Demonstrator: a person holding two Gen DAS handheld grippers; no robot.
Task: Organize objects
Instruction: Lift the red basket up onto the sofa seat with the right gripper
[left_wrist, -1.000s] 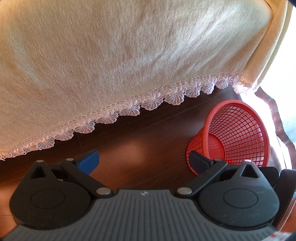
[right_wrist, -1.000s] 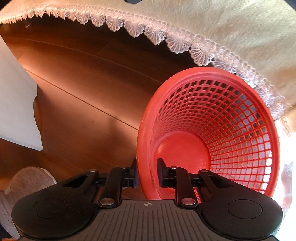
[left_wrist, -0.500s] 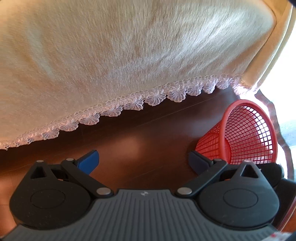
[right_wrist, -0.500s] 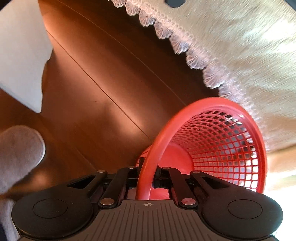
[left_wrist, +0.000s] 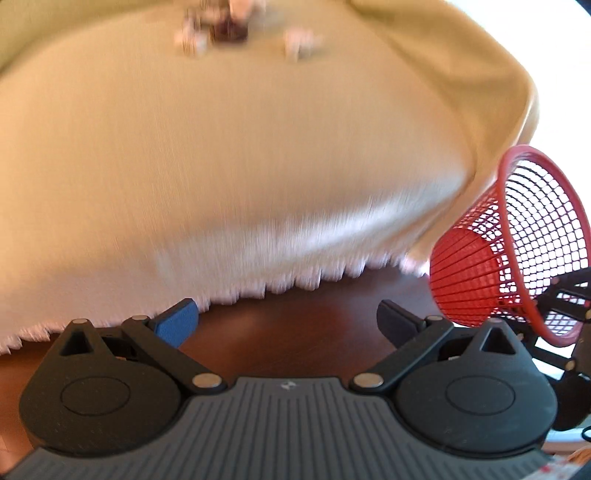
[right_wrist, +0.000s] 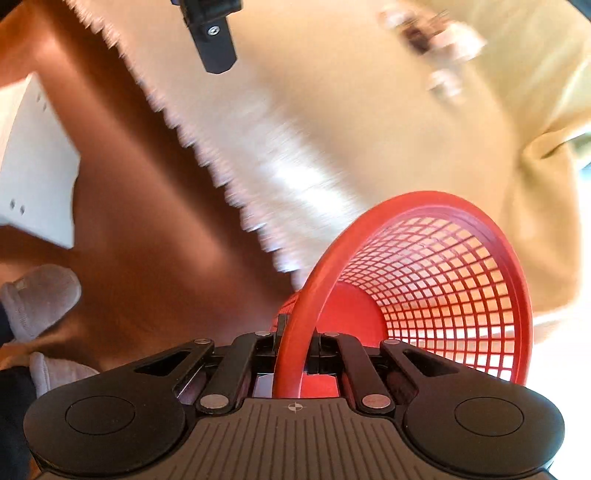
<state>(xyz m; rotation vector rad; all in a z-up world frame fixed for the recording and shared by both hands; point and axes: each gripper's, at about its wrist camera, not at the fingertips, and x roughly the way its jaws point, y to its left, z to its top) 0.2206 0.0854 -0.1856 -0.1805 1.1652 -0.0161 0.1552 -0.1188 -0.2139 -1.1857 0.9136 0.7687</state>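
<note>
Up off the floor comes the red basket, low right; my right hand-held gripper pinches its rim. My left hand-held gripper gapes empty. Now for the bench.

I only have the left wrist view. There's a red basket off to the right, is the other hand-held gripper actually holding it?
Observer: Yes. The right hand-held gripper is shut on the red basket, pinching its rim.
Operator: Anything inside the basket?
Observer: No. Looking into its mouth, only the solid red bottom and mesh wall show.
Operator: What's on the floor over on that side?
Observer: A white panel at the left edge of the wooden floor, with a grey slipper below it.
</note>
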